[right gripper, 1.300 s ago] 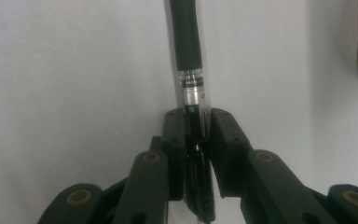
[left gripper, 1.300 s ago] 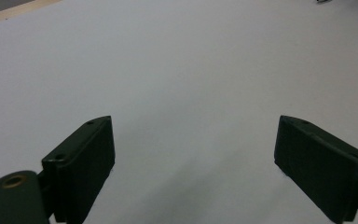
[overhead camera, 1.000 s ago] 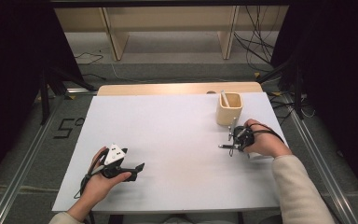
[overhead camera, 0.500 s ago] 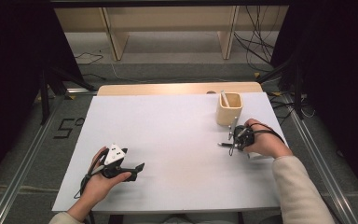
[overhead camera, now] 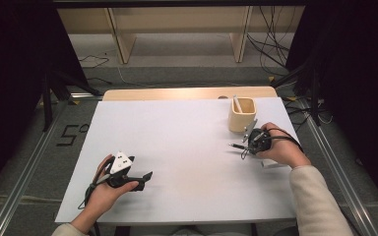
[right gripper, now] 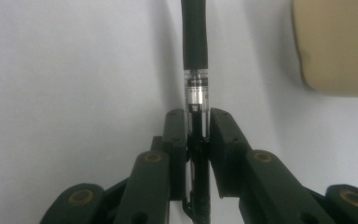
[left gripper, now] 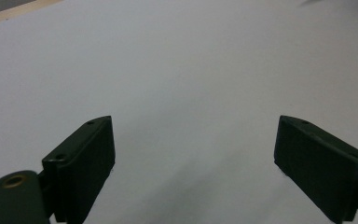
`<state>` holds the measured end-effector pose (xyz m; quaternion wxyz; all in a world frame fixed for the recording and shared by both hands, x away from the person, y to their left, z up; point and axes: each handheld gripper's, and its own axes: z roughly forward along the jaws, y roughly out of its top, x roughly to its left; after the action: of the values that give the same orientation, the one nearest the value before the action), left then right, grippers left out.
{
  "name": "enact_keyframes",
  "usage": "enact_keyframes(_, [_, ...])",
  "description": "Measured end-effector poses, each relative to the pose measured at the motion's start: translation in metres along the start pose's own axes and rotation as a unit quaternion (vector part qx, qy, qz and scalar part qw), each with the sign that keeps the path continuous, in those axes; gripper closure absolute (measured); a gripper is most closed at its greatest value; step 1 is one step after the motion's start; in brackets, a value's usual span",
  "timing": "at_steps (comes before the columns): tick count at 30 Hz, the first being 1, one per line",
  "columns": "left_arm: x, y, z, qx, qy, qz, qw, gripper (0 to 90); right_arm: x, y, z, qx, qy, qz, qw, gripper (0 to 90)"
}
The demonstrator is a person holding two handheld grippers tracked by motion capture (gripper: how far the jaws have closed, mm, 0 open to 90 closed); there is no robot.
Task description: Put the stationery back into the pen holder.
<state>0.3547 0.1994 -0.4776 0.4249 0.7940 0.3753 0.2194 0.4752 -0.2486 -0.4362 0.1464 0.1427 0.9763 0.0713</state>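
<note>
Okay, no change: right gripper (right gripper: 198, 128) still clamps black-grip clear pen (right gripper: 196, 60) near beige wooden holder (overhead camera: 241, 114); left gripper (left gripper: 193, 154) wide, idle.

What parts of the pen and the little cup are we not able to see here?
- Pen: in the right gripper view its far end is cut off by the top edge, and its lower part is hidden between the right tongs.
- Pen holder: the right gripper view's top and right edges cut it off.
- Stick in the pen holder: too small in the high view to name.
- Inside the holder: its wall hides the bottom.
</note>
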Motion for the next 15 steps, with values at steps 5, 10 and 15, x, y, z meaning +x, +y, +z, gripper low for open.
enact_keyframes(5, [0.0, 0.0, 0.0, -0.001, 0.0, -0.001, 1.0, 12.2, -0.001, -0.003, -0.004, -0.024, -0.008, 0.015, 0.9996, 77.9])
enact_keyframes(10, [0.0, 0.0, 0.0, -0.001, 0.0, -0.001, 1.0, 12.2, -0.001, -0.007, -0.007, -0.054, -0.015, 0.031, 0.9979, 77.9])
enact_keyframes(15, [0.0, 0.0, 0.0, 0.0, 0.0, 0.0, 1.0, 12.2, -0.003, -0.012, -0.011, -0.088, -0.024, 0.058, 0.9941, 77.9])
